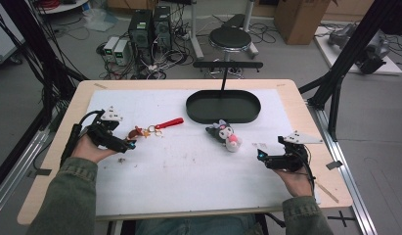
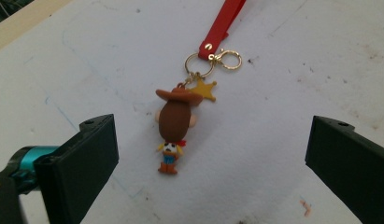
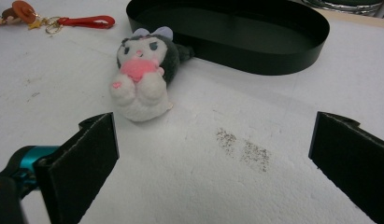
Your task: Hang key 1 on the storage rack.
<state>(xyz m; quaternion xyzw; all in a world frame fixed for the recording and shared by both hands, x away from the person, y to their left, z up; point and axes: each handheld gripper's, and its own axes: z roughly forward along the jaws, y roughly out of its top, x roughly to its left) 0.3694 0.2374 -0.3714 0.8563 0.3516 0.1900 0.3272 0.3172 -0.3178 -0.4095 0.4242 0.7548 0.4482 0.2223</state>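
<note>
A: The left gripper (image 1: 131, 145) sits at about nine o'clock on the white mat (image 1: 189, 171), jaws spread wide with nothing between them. The cowboy keychain (image 2: 173, 126) lies flat just ahead of it, hat toward the gold ring (image 2: 197, 65) and red strap (image 2: 222, 25), boots toward the gripper.

B: So the figure is lined up between the jaws but not yet within them?

A: That is how the left gripper view reads. To do it well, the person would probably ease the gripper forward and low until the jaws flank the figure's body, then close across the brown torso rather than the loose ring or star charm, which would likely swing.

B: And the right gripper (image 1: 259, 155)?

A: At about four o'clock, also wide open and holding nothing. The plush toy (image 3: 143, 74) lies just ahead of it and toward its left jaw, near the black oval tray (image 3: 292, 56) but seemingly not quite touching its wall.

B: How much room is there?

A: Plenty. In the high view the keychain (image 1: 140, 132) lies well apart from the plush toy (image 1: 227, 137), with bare mat between. The tray (image 1: 193, 110) at twelve o'clock stands open and empty; a black stand's post (image 1: 223, 81) rises behind it, so a carry into the tray should probably come in low from the near side. The table's wooden edge (image 1: 76, 107) is close beyond the left gripper at nine o'clock, leaving little room for pulling back that way.
</note>
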